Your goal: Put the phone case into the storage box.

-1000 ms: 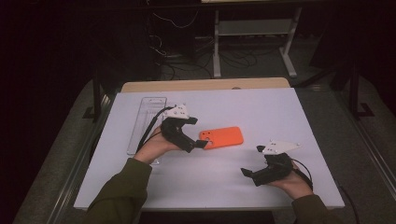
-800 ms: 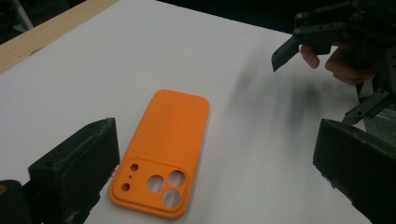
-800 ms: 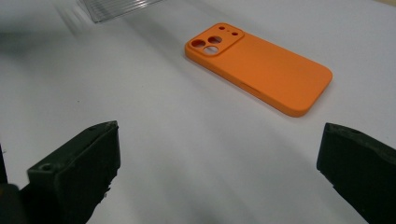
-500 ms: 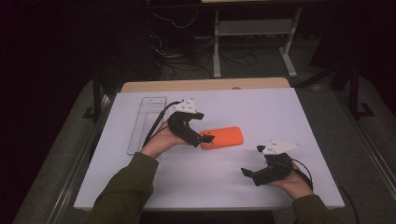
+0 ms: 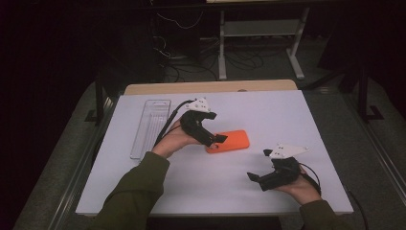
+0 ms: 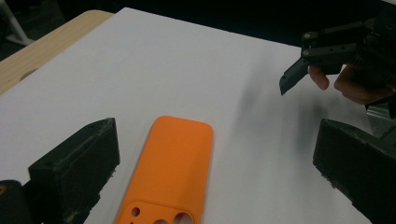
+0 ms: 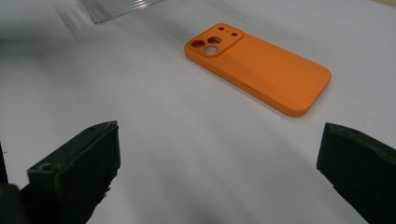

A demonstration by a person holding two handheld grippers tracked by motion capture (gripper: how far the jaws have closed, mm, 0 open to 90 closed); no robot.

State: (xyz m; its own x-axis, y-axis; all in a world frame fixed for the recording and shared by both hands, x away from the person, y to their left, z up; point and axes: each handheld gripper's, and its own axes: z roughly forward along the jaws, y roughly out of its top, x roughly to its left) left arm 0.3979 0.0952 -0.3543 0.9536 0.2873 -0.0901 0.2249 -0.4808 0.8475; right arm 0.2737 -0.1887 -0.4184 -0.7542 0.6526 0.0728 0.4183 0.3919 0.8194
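The left tongs (image 5: 216,139) hang wide open, holding nothing, over the camera end of the orange phone case (image 5: 231,141) lying mid-tabletop (image 5: 287,110). Lower squarely across its width before closing. Right tongs (image 5: 253,176), near right, open and empty.

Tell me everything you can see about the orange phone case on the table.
The orange phone case looks like smooth matte plastic or silicone, rectangular with rounded corners. It lies flat, back up, on the white table. A raised corner block has round camera holes. The left tool hovers open over that end; whether it touches is unclear.
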